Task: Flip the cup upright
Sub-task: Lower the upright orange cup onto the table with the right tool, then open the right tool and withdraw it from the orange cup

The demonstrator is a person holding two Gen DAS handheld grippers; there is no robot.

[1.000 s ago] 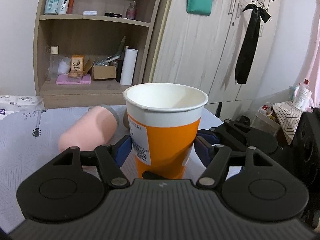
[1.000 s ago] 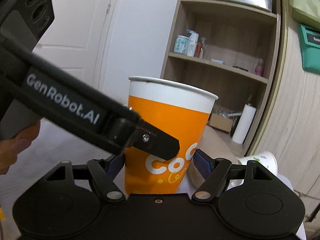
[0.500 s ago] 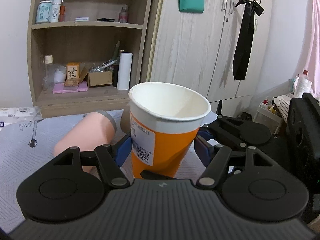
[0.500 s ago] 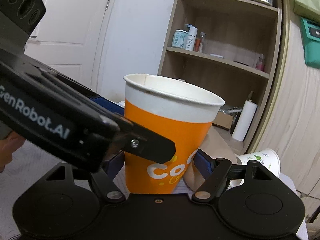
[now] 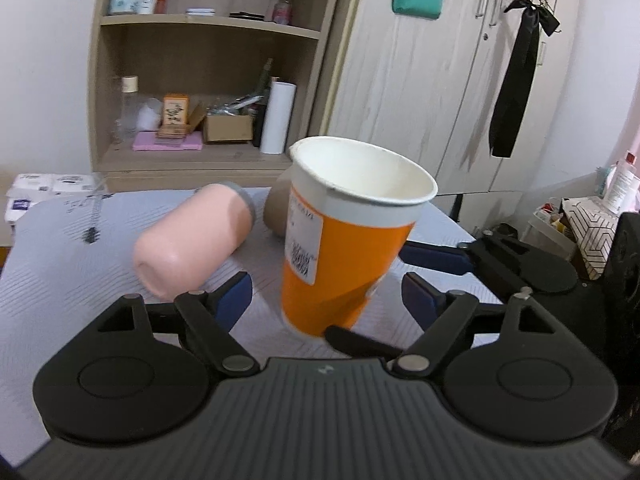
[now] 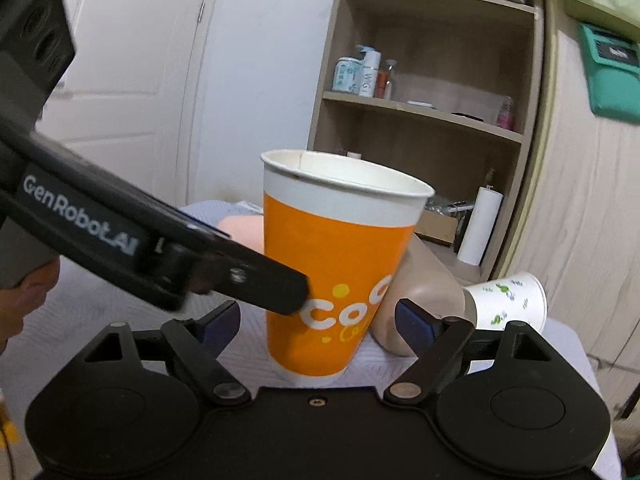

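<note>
Left wrist view shows the orange paper cup (image 5: 352, 240) mouth up and tilted to the right, its base on the desk (image 5: 60, 264) between the left tongs (image 5: 328, 300), whose blue pads stand apart from its wall. The right tongs (image 6: 316, 322) are also spread, not touching it. Behind it a pink tumbler (image 5: 192, 240) lies on its side, and a white printed cup (image 6: 506, 304) lies further right

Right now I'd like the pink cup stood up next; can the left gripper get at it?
Probably yes. The left gripper is open, and the pink cup lies on its side just ahead-left. The orange cup between the jaws stands right of that path.
</note>
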